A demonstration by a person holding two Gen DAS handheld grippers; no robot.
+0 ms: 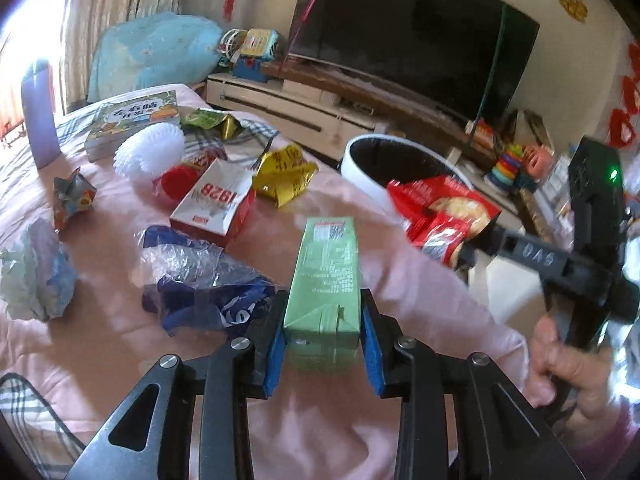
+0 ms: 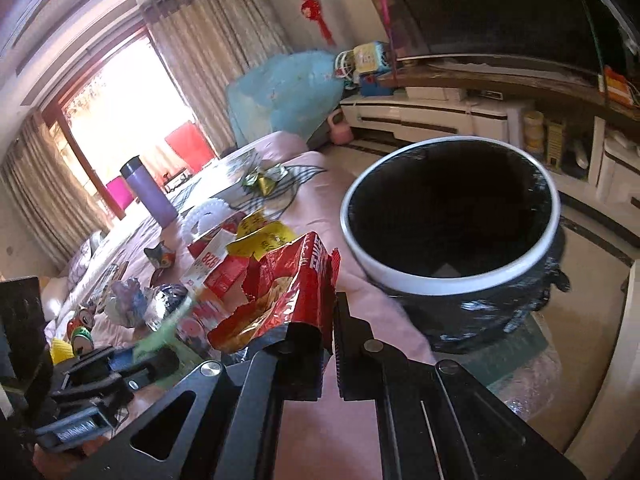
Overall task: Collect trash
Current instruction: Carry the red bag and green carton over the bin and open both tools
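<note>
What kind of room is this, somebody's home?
Most likely a home living room. A large dark television stands on a low white cabinet, long curtains hang beside a bright window, and children's toys sit near the cabinet. Litter lies on a pink cloth.

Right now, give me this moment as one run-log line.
left tool: shut on carton | right tool: shut on red bag | bin: near right tool, nothing dropped yet

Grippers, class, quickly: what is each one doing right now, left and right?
Left gripper: closed on the green drink carton.
Right gripper: closed on the red snack bag.
</note>
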